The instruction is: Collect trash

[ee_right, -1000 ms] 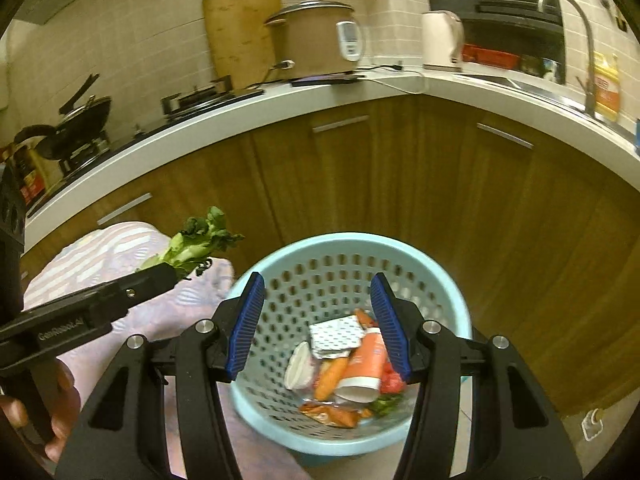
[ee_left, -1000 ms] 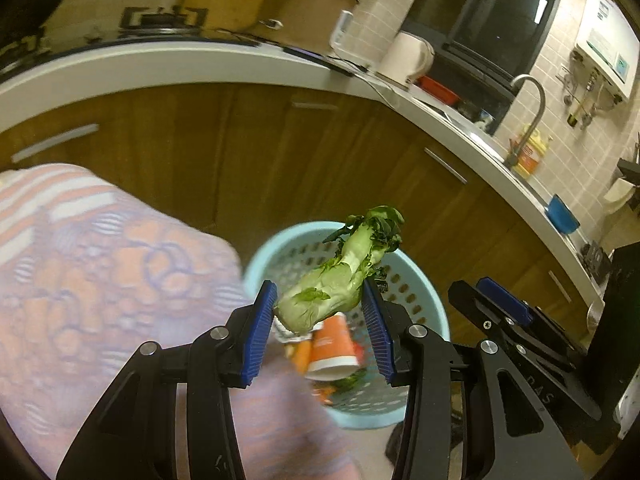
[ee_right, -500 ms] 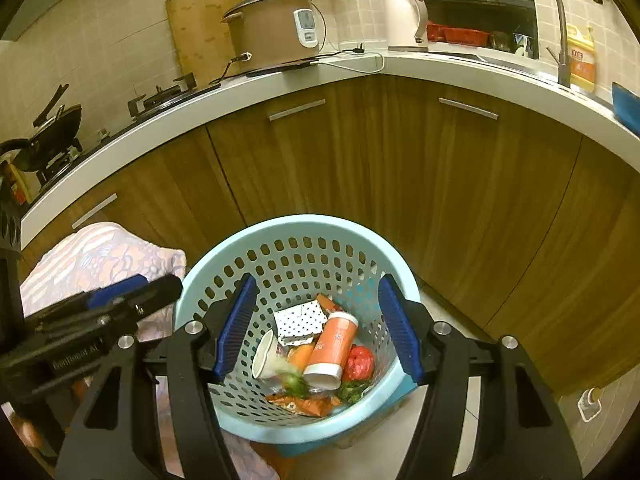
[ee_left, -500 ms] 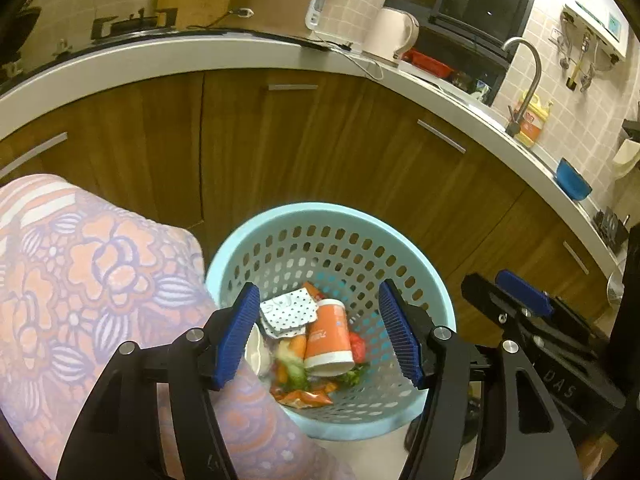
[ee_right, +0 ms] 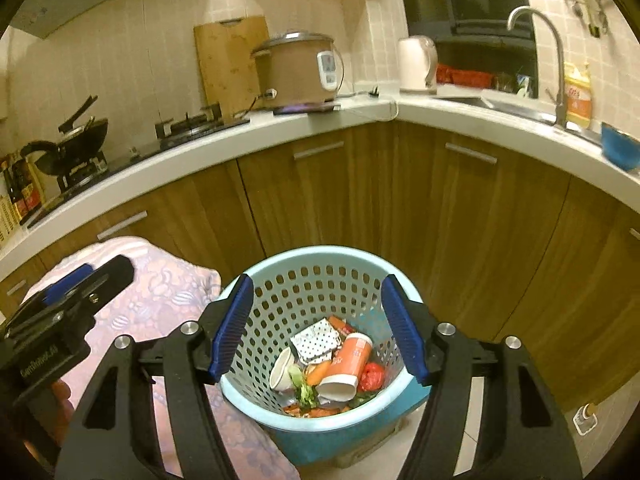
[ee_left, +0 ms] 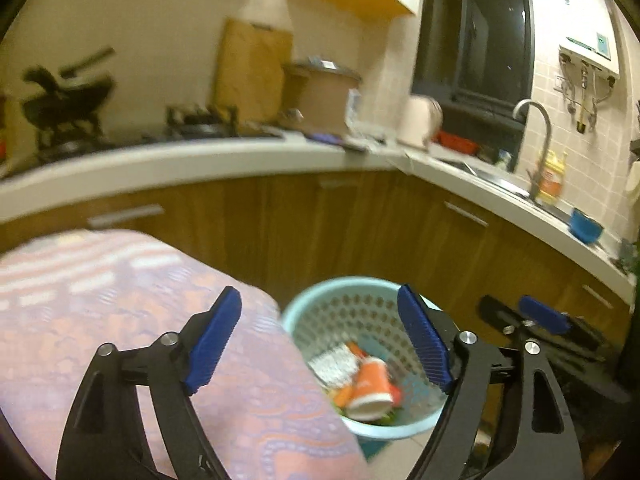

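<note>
A kitchen counter (ee_right: 400, 110) curves around the room, with brown wooden cupboard doors (ee_right: 460, 220) under it. On the counter stand a rice cooker (ee_right: 298, 70), a wooden cutting board (ee_right: 230, 60) leaning on the wall, a white kettle (ee_right: 416, 62), a black wok (ee_right: 76, 140) on the gas stove, a tap (ee_right: 554, 56) and a blue bowl (ee_right: 620, 150). A pink flowery cloth (ee_right: 160, 304) bulges up just beside the basket, on its left, and hides part of the floor.

The light blue trash basket (ee_right: 320, 256) sits on the floor in front of the cupboards. Inside it lie an orange paper cup (ee_right: 346, 364) on its side, a white cup (ee_right: 282, 368), a white wrapper with dots (ee_right: 316, 340), a carrot piece (ee_right: 318, 372), something red (ee_right: 372, 376) and green leafy scraps (ee_right: 302, 390).

The left gripper (ee_left: 320, 344) hangs above the cloth and the basket. Its jaws are opening and nothing is between them. The right gripper (ee_right: 316, 328) hangs over the basket. Its jaws are opening too, with nothing in them.

A second ago the left gripper was holding a green vegetable stalk above the basket. Now the stalk is gone from the jaws, and green scraps lie in the basket with the other trash. The left view is blurry now and shows more of the wall and counter than before.
</note>
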{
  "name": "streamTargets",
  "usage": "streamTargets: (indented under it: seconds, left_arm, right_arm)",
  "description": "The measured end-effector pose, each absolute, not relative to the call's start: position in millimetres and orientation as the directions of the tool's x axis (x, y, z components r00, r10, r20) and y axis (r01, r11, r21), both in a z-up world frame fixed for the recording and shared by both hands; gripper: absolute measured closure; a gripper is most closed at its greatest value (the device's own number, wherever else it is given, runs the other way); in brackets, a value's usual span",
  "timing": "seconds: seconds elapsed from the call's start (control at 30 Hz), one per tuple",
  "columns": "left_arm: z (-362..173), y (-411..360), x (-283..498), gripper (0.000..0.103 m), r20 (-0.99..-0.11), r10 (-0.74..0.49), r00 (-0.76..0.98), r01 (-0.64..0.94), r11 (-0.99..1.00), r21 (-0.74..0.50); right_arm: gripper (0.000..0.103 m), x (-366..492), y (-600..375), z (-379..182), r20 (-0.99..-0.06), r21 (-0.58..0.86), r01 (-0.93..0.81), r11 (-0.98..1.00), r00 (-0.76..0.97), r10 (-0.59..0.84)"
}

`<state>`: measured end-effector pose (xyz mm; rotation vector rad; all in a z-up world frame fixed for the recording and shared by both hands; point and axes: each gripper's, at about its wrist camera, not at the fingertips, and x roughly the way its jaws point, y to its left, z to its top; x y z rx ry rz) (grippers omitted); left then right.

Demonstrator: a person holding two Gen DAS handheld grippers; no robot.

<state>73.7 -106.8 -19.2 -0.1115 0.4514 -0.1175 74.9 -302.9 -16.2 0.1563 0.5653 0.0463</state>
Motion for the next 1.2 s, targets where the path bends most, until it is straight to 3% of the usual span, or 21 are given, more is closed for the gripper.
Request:
streamTargets:
  seconds: [0.23, 0.47, 0.6, 1.2]
  left_arm:
    - [-7.5, -104.4, 54.1, 0.015, -0.363, -0.069, 0.929, 0.039, 0.995, -0.090]
    - [-5.7, -101.6, 53.3, 0.015, -0.361, -0.039, 0.932, 0.008, 0.996, -0.087]
    - [-5.6, -100.6, 51.6, 0.015, -0.348, -0.013, 0.938, -0.013, 0.997, -0.073]
    - [-8.1, -90.1, 56.7, 0.011, -0.376, -0.007, 0.927, -0.037, 0.993, -0.111]
  right_arm:
    - [0.032, 60.3, -310.2, -5.4, -0.484, 0.180, 0.026, 0.983, 0.872, 0.065]
    - [0.026, 53.6, -305.1, 7.9, -0.443, 0.124, 0.018, 0.992, 0.895, 0.039]
    - [0.017, 54.9, -300.4, 8.5, -0.435, 0.106, 0.013, 0.994, 0.900, 0.035]
    - [0.014, 58.1, -300.9, 4.1, -0.444, 0.117, 0.007, 0.993, 0.895, 0.046]
